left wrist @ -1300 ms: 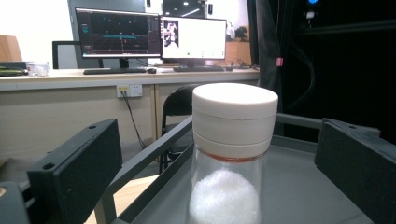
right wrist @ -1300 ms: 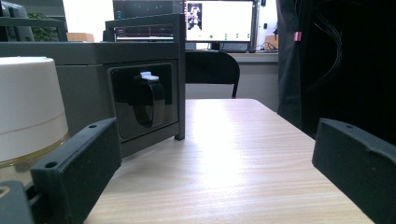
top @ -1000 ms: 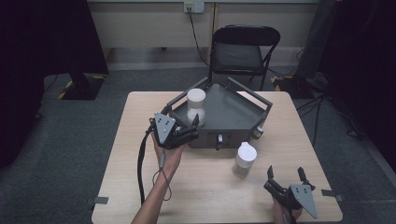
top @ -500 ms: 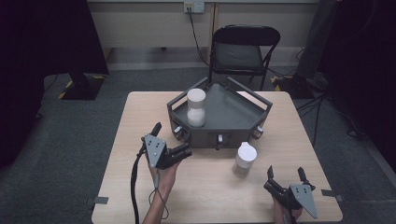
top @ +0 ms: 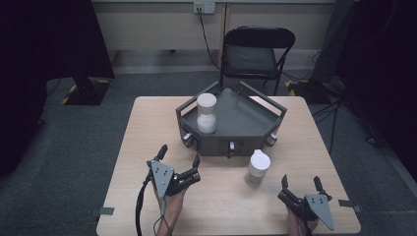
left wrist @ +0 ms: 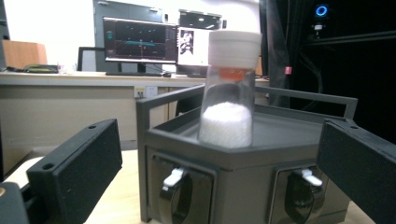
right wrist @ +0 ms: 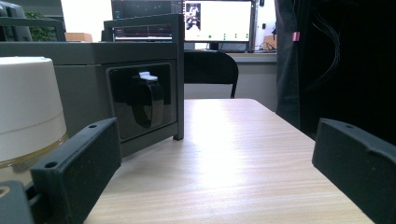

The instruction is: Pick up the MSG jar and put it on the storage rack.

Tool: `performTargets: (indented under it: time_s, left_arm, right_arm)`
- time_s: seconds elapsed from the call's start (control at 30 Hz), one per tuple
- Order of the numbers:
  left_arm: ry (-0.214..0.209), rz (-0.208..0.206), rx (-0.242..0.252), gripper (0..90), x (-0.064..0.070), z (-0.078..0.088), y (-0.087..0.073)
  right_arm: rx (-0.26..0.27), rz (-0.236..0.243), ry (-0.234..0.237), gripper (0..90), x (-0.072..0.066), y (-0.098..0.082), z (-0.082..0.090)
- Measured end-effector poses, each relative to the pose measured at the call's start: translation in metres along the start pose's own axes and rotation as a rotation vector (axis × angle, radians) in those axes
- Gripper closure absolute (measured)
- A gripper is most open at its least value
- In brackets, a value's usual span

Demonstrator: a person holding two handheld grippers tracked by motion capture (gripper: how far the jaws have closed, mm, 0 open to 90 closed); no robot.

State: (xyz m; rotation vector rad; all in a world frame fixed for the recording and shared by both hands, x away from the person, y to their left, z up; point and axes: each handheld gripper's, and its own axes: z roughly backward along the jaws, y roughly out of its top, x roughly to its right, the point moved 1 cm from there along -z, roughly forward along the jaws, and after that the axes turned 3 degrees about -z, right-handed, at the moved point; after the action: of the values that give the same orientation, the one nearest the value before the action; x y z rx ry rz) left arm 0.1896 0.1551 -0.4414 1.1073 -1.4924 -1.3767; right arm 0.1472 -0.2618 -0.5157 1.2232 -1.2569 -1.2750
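A dark grey hexagonal tray (top: 246,120) stands at the table's far middle. Upright in its left corner is a clear jar (top: 206,113) with a white lid, half full of white powder; the left gripper view shows the jar (left wrist: 229,93) straight ahead on the tray (left wrist: 280,135). A second white-lidded jar (top: 257,167) stands on the table just in front of the tray. My left gripper (top: 179,154) is open and empty, short of the tray's front left. My right gripper (top: 300,180) rests open near the front right edge, the second jar (right wrist: 28,107) to its left.
The wooden table (top: 147,128) has bare room at left and right of the tray. Clip latches (left wrist: 175,179) line the tray's front walls. A black folding chair (top: 258,54) stands behind the table. Dark curtains flank the room.
My left gripper has drawn back from the tray toward the person, leaving the jar standing in the tray. The right gripper has stayed put.
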Motion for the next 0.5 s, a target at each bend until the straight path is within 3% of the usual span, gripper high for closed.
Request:
performTargets:
  time_s: [0.23,0.4,0.5]
  left_arm:
    - [0.027,0.002,-0.038,0.0,-0.006,0.005,-0.018]
    - [0.06,-0.019,-0.053,0.0,-0.008,0.012,-0.035]
    - [0.087,-0.004,-0.056,0.0,-0.009,0.019,-0.044]
  right_arm:
    - [0.0,0.0,0.0,0.2,0.0,0.0,0.0]
    - [0.0,0.0,0.0,0.2,0.0,0.0,0.0]
    - [0.0,0.0,0.0,0.2,0.0,0.0,0.0]
